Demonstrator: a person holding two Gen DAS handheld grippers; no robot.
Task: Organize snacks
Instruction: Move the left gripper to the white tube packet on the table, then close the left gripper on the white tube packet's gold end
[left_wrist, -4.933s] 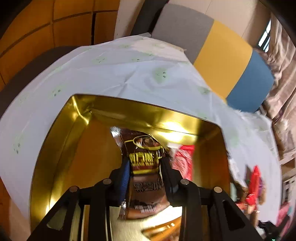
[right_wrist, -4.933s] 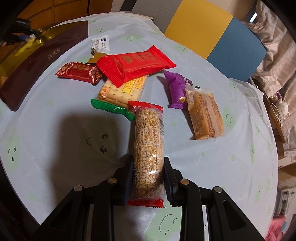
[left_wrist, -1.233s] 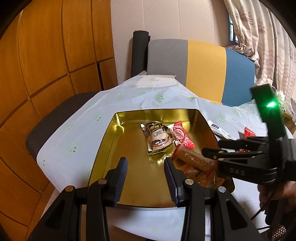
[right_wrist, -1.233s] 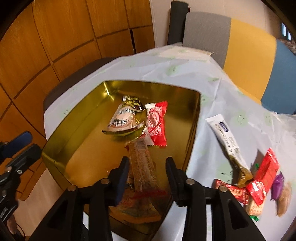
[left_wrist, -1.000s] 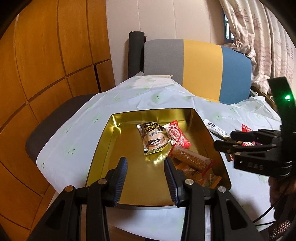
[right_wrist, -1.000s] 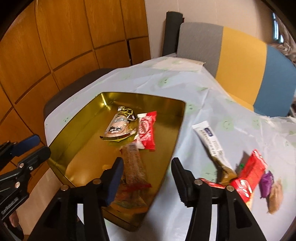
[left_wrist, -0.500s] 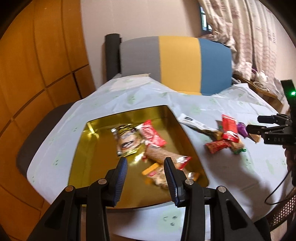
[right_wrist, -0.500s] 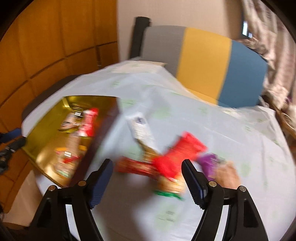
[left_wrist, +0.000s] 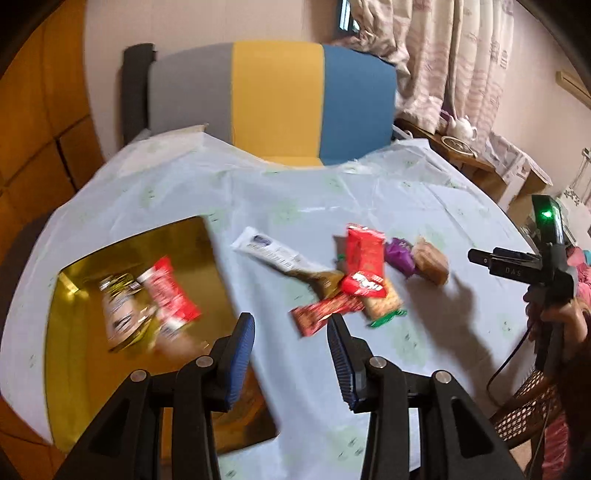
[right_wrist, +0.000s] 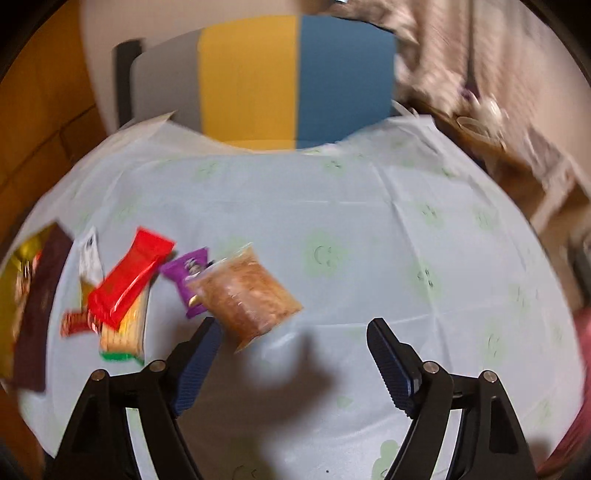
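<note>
The snack pile (right_wrist: 192, 291) lies on the desk (right_wrist: 369, 240) at the left of the frame, just above the right gripper (right_wrist: 293, 354), whose empty jaws are opening wide, while the left gripper (left_wrist: 291, 354) is half open and empty.

Indoor light moderate, warm. Both fisheye views: strong barrel bend, black corners. Motion blur heavy in right wrist view, curtain (right_wrist: 461, 55) smeared; in left wrist view gold tin (left_wrist: 74, 332) contents streaked. Soft dark shadows on tablecloth (right_wrist: 369, 229). Green LED glare on right gripper (left_wrist: 480, 256).
</note>
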